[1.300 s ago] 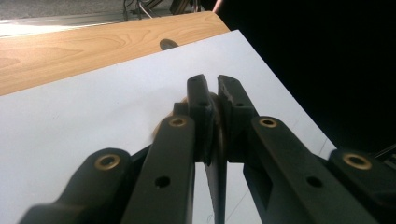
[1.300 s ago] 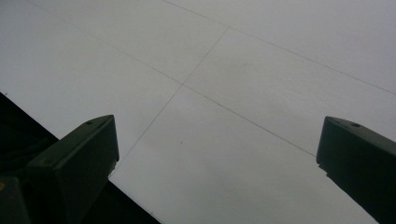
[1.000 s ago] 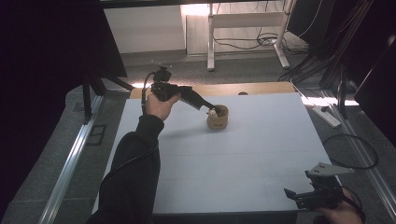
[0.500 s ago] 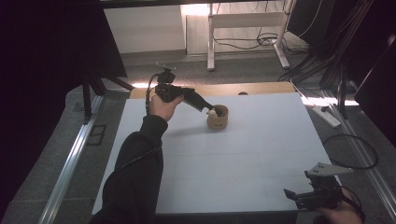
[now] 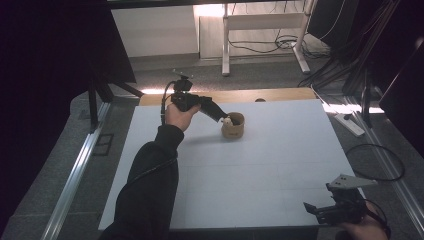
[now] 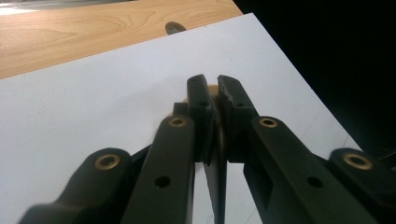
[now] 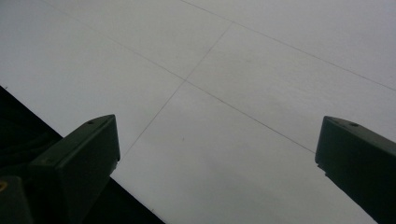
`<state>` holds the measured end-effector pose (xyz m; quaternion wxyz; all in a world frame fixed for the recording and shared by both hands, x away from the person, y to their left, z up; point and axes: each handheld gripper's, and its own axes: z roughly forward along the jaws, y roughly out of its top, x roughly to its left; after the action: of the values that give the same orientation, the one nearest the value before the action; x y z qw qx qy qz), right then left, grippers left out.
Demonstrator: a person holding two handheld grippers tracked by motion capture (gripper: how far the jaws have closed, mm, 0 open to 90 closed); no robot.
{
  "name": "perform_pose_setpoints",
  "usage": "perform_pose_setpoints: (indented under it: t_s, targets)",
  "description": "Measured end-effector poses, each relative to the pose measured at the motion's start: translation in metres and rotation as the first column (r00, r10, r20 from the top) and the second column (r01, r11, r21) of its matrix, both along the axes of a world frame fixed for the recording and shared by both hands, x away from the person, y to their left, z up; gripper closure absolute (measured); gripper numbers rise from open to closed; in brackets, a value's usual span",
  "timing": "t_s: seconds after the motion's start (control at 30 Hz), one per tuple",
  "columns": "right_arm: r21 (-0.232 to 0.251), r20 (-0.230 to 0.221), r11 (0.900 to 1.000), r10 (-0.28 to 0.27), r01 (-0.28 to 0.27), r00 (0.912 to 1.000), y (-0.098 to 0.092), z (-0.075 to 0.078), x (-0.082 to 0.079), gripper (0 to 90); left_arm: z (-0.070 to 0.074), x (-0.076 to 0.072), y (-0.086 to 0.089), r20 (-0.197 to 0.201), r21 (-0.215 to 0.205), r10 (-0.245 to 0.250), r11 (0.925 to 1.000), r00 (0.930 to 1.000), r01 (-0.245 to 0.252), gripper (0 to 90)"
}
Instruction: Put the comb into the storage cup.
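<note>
Left gripper (image 5: 226, 120) closed, at cup (image 5: 234, 127) rim

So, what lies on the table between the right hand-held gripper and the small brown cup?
Nothing: in the high view only bare white table separates the right hand-held gripper from the cup.

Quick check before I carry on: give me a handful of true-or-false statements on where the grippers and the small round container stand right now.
1. The left gripper reaches to the rim of the small tan container. True.
2. The left gripper's jaws stand wide apart. False: in the left gripper view they are drawn close together, with a tan thing between them that cannot be made out.
3. The right gripper holds the container. False: it sits at the near right corner of the white table, far from it, jaws wide open on nothing.
4. The container stands on the white surface near the far edge. True.
5. A second container stands beside the right gripper. False: nothing stands there.
</note>
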<state>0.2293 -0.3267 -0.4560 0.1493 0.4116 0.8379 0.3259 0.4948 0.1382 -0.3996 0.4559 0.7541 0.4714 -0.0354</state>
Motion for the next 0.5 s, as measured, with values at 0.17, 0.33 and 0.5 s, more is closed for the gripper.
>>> perform_pose_setpoints:
  t_s: [0.17,0.33,0.5]
  targets:
    - [-0.001,0.0,1.0,0.002,-0.002,1.0,0.0001,0.0,-0.0002,0.0,-0.0006,-0.0001,-0.0048,0.009,0.01,0.0,0.9999,1.0,0.0,83.1]
    - [-0.001,0.002,1.0,0.004,-0.004,1.0,0.0001,0.0,-0.0002,0.0,-0.0007,0.0001,-0.0053,0.012,0.005,0.002,1.0,0.9999,-0.002,82.9]
    - [-0.002,0.0,1.0,0.006,-0.006,1.0,0.0007,0.0,-0.0004,0.1,-0.0032,-0.0004,-0.0037,0.014,-0.011,0.002,0.9999,0.9999,-0.001,82.5]
